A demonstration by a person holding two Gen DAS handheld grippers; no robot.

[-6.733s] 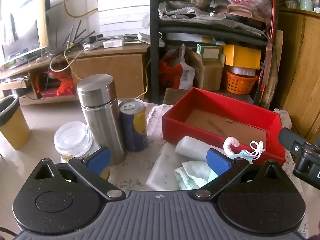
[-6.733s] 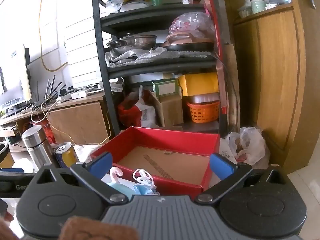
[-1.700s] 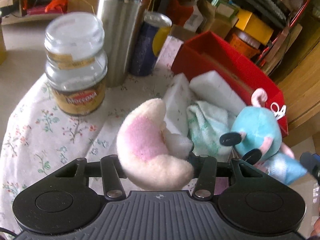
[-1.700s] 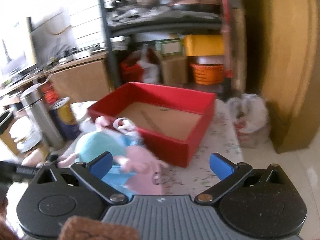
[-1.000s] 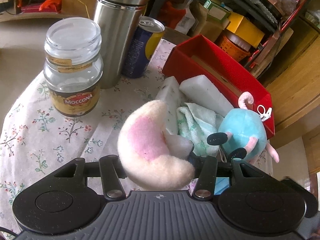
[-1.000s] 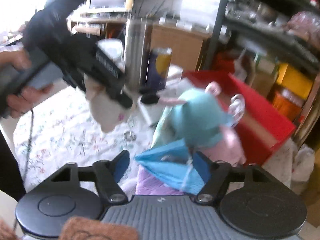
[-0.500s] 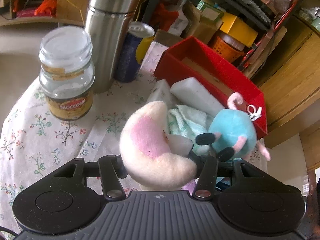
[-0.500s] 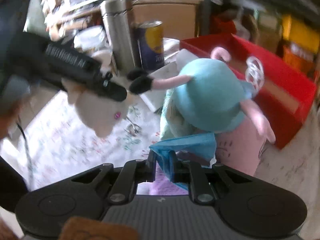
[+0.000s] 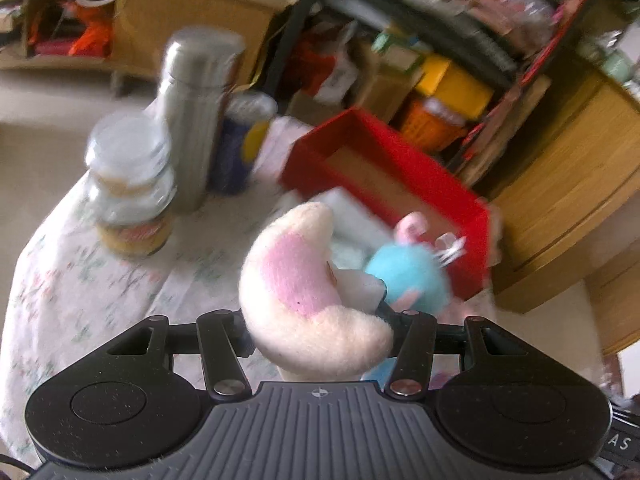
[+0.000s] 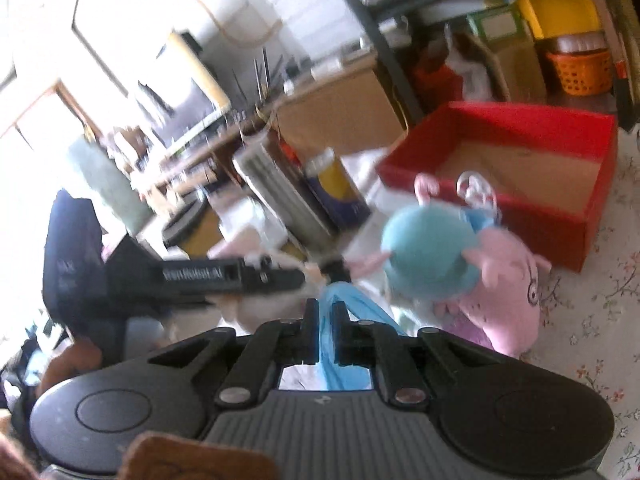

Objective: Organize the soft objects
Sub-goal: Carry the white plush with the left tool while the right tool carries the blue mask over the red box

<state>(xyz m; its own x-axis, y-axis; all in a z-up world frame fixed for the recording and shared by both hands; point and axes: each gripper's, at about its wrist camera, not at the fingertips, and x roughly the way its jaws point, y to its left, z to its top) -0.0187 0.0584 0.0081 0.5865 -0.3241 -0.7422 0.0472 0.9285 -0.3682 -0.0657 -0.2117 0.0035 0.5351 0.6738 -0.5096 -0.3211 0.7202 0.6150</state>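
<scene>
My left gripper [image 9: 316, 320] is shut on a cream and pink crescent plush toy [image 9: 304, 284], held above the flowered tablecloth. My right gripper [image 10: 326, 332] is shut on the blue cloth [image 10: 348, 308] of a teal-hatted pink plush doll [image 10: 448, 256], which also shows in the left wrist view [image 9: 408, 276]. The red box [image 9: 384, 180] with a cardboard floor lies open behind the doll; it also shows in the right wrist view [image 10: 520, 168]. The left gripper's body [image 10: 224, 276] crosses the right wrist view at the left.
A coffee jar [image 9: 128, 192], a steel flask [image 9: 196, 112] and a blue and yellow can [image 9: 240, 144] stand on the table at the left. White foam pieces [image 9: 348, 216] lie before the box. A shelf unit and a wooden cabinet stand behind.
My right gripper has closed fully on the doll's blue cloth and swung its view. My left gripper has risen and tilted with the crescent plush still held. Both views are blurred by motion.
</scene>
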